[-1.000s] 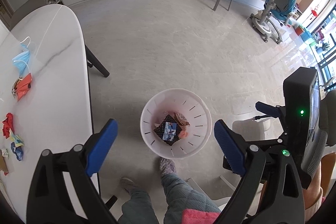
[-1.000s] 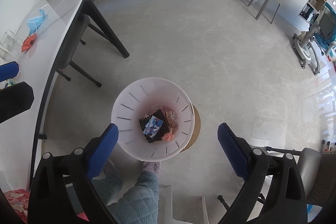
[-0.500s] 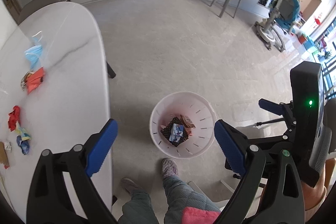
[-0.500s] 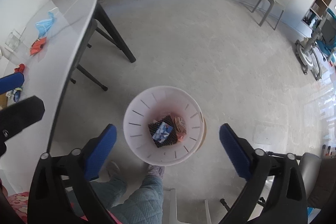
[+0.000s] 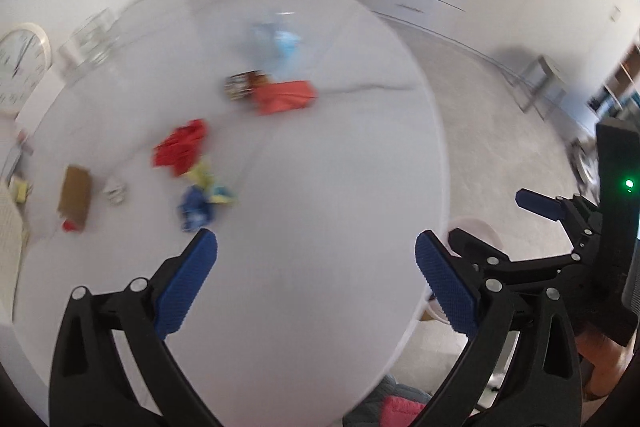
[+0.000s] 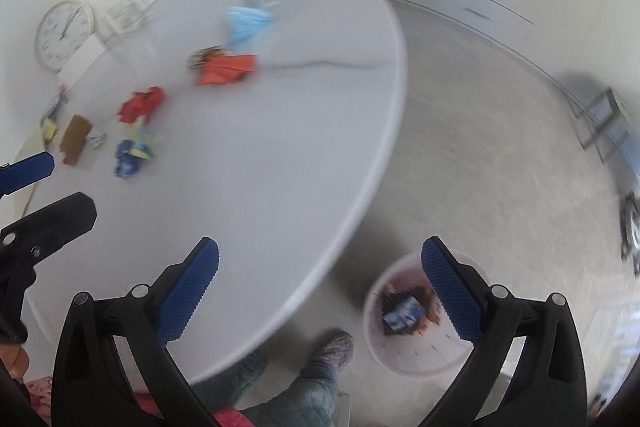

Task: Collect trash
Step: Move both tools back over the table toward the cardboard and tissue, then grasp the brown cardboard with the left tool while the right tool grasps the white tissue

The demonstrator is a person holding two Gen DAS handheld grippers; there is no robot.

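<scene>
Trash lies scattered on the white desk [image 5: 320, 207], and some already sits in the pale bin [image 6: 416, 343] on the floor just beside the desk's edge, so I judge the job partly done. Left to right on the desk I count roughly six pieces, though blur hides detail: a brown card [image 5: 75, 198], a small white scrap [image 5: 116, 189], a red crumple [image 5: 182, 147], a blue-and-yellow wrapper [image 5: 202, 201], an orange packet [image 5: 284, 97] touching a dark wrapper, and a blue face mask [image 5: 280, 43] farthest away. The left claw [image 5: 316, 279] is opening, nothing between its pads. The right claw [image 6: 320, 287] gapes wide, empty too. One bin, two claws.
</scene>
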